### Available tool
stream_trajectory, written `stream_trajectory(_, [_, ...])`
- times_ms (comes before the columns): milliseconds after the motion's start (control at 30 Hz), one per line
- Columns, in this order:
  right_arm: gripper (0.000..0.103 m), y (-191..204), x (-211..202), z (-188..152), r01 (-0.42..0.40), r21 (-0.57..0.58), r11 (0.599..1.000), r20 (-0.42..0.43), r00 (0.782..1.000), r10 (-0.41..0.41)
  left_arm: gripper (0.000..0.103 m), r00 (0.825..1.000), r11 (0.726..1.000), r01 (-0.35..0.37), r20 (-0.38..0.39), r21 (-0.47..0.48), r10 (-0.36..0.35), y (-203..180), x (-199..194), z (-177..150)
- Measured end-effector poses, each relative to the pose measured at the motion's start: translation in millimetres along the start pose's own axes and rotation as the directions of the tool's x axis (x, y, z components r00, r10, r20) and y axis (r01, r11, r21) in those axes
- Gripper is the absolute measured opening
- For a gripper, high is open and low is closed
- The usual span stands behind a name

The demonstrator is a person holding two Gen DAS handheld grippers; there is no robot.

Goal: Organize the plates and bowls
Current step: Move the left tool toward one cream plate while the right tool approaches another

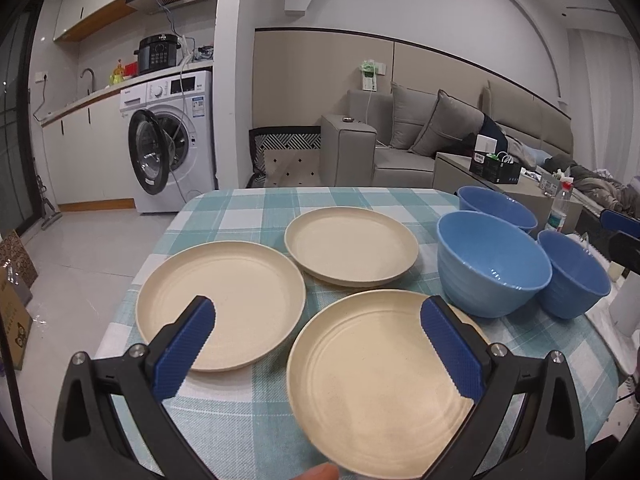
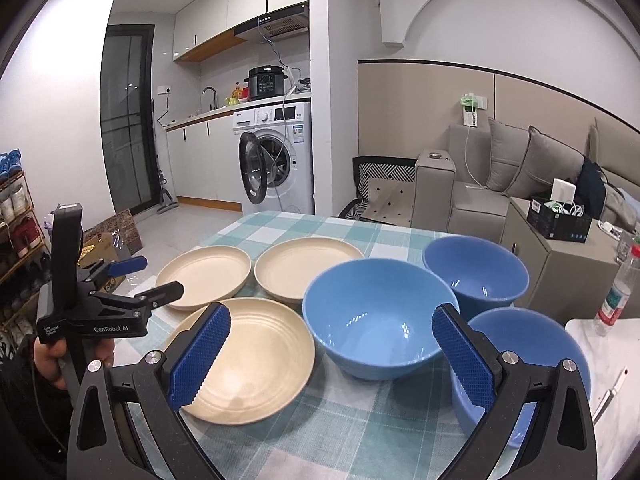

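Left wrist view: left gripper (image 1: 318, 316) spread wide, empty, above the checked tablecloth (image 1: 248, 216). Three cream plates lie flat, rims up, round, so no long axis: left plate (image 1: 220, 304), far plate (image 1: 352, 246), near plate (image 1: 376, 384) under the right-hand finger. Right of these, three blue bowls stand upright, mouths up: middle bowl (image 1: 492, 262), far bowl (image 1: 496, 206), right bowl (image 1: 574, 274) touching the middle one. Right wrist view: right gripper (image 2: 332, 318) wide, empty, facing the middle bowl.

L claw (image 1: 318, 342) agape; R claw (image 2: 332, 350) agape
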State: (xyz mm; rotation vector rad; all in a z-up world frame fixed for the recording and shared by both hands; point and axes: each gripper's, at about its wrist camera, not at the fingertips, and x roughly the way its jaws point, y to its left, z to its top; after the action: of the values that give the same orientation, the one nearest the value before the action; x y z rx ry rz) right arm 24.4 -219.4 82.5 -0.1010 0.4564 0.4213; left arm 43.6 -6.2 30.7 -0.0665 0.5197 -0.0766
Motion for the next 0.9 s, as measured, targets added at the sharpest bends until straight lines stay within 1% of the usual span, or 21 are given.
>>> stream_trajectory(133, [0.103,-0.8,7.2,21.1,-0.01,-0.007,1.0,0.005,1.0,0.01,0.103,1.0,1.0,0.002,-0.002,0.011,-0.002,-4.2,4.7,11.4])
stream_trajectory(233, [0.103,-3.7,15.6,34.7,-0.013,-0.004,1.0,0.003,1.0,0.013,0.103,1.0,1.0,0.004,0.014,0.019,-0.004,-6.0,6.0,19.7])
stream_trajectory(333, [0.103,-6.6,23.3,44.8,-0.021,0.002,1.0,-0.003,1.0,0.021,0.103,1.0,1.0,-0.005,0.001,0.028,0.005,-6.2,10.2,29.2])
stream_trajectory(433, [0.103,-9.0,32.7,55.5,-0.024,0.01,1.0,-0.016,1.0,0.024,0.103,1.0,0.999,0.001,-0.013,0.046,0.0,-5.6,15.5,37.5])
stream_trajectory(533, [0.103,-13.1,42.8,64.5,-0.05,0.036,0.998,-0.047,0.998,0.052,0.103,1.0,0.999,0.004,-0.023,0.043,-0.003,-3.5,19.9,46.7])
stream_trajectory(633, [0.103,-18.1,53.5,71.4,-0.055,0.059,0.997,-0.083,0.995,0.06,0.103,0.999,1.0,0.012,-0.041,0.019,-0.012,0.5,27.1,56.1])
stream_trajectory(767, [0.103,-23.6,68.0,83.3,-0.039,0.064,0.997,-0.117,0.992,0.046,0.103,0.997,1.0,0.003,-0.077,0.024,-0.001,1.8,42.2,64.4])
stream_trajectory(900, [0.103,-29.2,84.3,97.3,-0.031,0.071,0.997,-0.15,0.988,0.041,0.103,0.996,0.999,-0.016,-0.083,0.03,0.018,2.4,52.1,71.0])
